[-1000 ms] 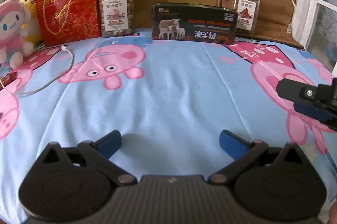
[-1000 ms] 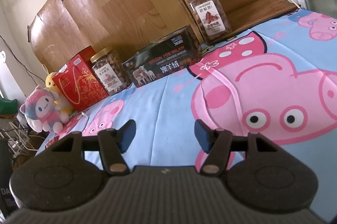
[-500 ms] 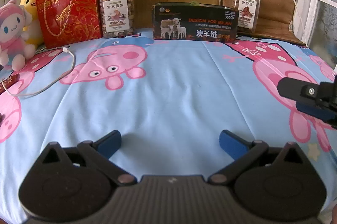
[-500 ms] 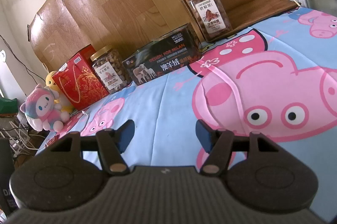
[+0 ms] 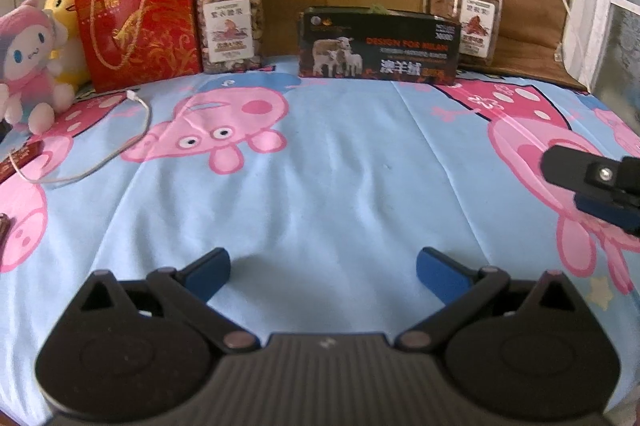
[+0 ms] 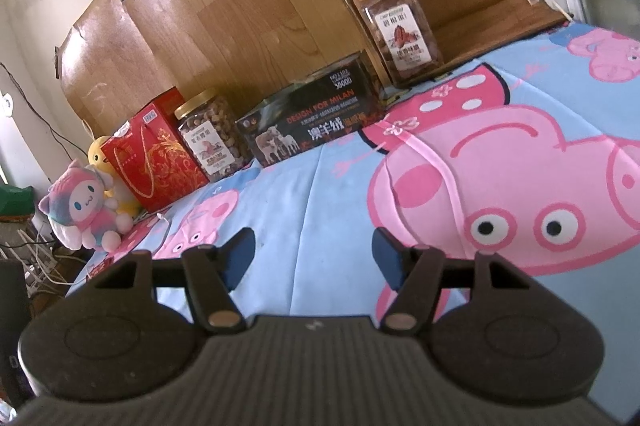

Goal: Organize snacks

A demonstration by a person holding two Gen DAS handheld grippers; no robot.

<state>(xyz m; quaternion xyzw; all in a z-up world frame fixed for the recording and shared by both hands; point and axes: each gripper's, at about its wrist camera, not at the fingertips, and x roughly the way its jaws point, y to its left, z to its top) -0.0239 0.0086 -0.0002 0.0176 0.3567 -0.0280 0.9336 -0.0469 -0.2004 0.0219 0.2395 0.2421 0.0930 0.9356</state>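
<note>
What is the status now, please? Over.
Left gripper and right gripper open, empty. Two gold-lidded clear snack jars untouched at headboard. White cable lies left, not blocking.

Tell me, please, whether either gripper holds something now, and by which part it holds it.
Nothing is held. The left gripper and the right gripper both stand open over the bedsheet, with only fabric between their fingers. The two jars and the boxes stand untouched at the far edge.

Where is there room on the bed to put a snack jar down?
The widest bare patch is the blue sheet between the black box and the left gripper. It is crowded along the headboard, and near the cable and plush toy.
</note>
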